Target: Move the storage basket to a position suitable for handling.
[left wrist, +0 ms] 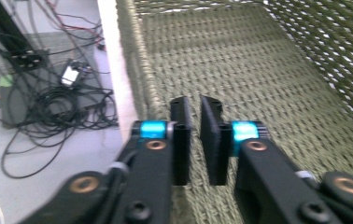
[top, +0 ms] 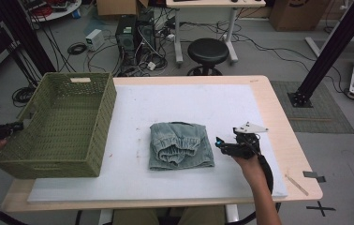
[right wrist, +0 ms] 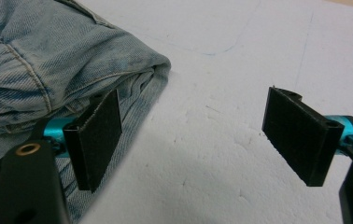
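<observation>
Folded denim garment (top: 180, 146), pale blue, lying flat near the middle of the white foam mat (top: 240, 108) on the wooden table (top: 283, 117), gathered waistband uppermost, well apart from the green woven basket (top: 58, 126) standing at the table's left edge. Right gripper (top: 223, 146) held low just beside the garment's right edge, jaws spread wide and holding nothing; in the right gripper view, one pad (right wrist: 95, 140) resting against the folded hem of the denim (right wrist: 48, 70), the other pad (right wrist: 300, 135) out over bare mat (right wrist: 202, 140). Left gripper (top: 6, 129) at the basket's outer left side, reaching toward its rim; in the left gripper view (left wrist: 195, 140), jaws drawn nearly together with a thin gap between and nothing pinched, the basket's woven floor (left wrist: 258, 70) beyond. Handling, as judged: soft, limp cloth, moderately heavy for its bulk, not fragile, not slippery against the textured pads; likely to sag and unfold if lifted by a single layer. Best hold, as judged: across the whole stack at the thick folded edge nearest the right gripper, one jaw slid under the bottom layer against the mat and the other on top, so that all layers rise together. Foam mat likely yielding enough to let a jaw slide beneath.
</observation>
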Tool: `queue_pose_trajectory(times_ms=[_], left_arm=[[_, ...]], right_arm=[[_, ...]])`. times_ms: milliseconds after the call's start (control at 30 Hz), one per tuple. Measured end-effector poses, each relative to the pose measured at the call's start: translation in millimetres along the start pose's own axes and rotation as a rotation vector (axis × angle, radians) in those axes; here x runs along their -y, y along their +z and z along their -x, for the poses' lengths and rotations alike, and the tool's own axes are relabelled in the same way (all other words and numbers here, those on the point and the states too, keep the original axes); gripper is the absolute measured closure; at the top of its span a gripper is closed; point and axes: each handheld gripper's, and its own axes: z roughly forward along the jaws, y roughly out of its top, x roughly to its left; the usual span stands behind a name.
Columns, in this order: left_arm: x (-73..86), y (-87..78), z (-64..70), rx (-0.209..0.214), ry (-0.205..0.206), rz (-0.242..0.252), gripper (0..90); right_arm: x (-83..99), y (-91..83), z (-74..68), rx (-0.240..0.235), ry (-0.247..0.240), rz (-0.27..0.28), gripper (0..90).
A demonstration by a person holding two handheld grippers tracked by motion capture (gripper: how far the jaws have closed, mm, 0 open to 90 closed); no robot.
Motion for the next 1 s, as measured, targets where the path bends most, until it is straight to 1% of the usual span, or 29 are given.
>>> queue_pose_trajectory(times_ms=[33, 133, 200, 400, 500, 600, 733, 833, 900, 1000], left_arm=[[0.6, 0.1, -0.5, -0.004, -0.006, 0.005, 87.5], [2.0, 0.2, -0.3, -0.013, -0.013, 0.015, 89.5], [2.3, 0.3, 0.1, -0.021, -0.017, 0.017, 89.5], [3.6, -2.0, 1.1, -0.024, -0.027, 0.015, 89.7], [4.0, -2.7, 2.0, -0.026, -0.021, 0.015, 89.7], [3.7, -2.8, 2.3, -0.031, -0.025, 0.011, 89.9], [3.5, -4.8, 2.2, -0.027, -0.037, 0.003, 90.0], [4.9, -7.4, 2.7, -0.025, -0.029, -0.005, 90.0], [6.5, -8.0, 2.3, -0.02, -0.031, 0.002, 90.0], [6.1, -6.5, 3.0, -0.028, -0.036, 0.012, 89.9]], right_arm=[[-0.1, 0.1, -0.1, 0.0, 0.0, -0.001, 20.4], [-0.4, 0.7, 0.1, 0.0, -0.003, 0.0, 20.4], [-0.5, 0.9, 0.1, 0.0, -0.003, -0.001, 20.4], [-1.6, 3.0, -1.2, -0.002, -0.004, -0.004, 20.4], [-2.1, 3.6, -1.9, -0.004, -0.006, -0.006, 20.4], [-2.3, 4.2, -3.1, -0.005, -0.007, -0.007, 20.4], [-2.3, 3.6, -1.4, -0.003, -0.003, -0.003, 20.4], [-2.3, 3.5, -0.7, -0.003, 0.002, 0.0, 20.4], [-2.5, 4.2, -1.4, -0.003, 0.002, -0.002, 20.4], [-2.8, 5.1, -3.2, -0.008, -0.005, -0.002, 20.5]])
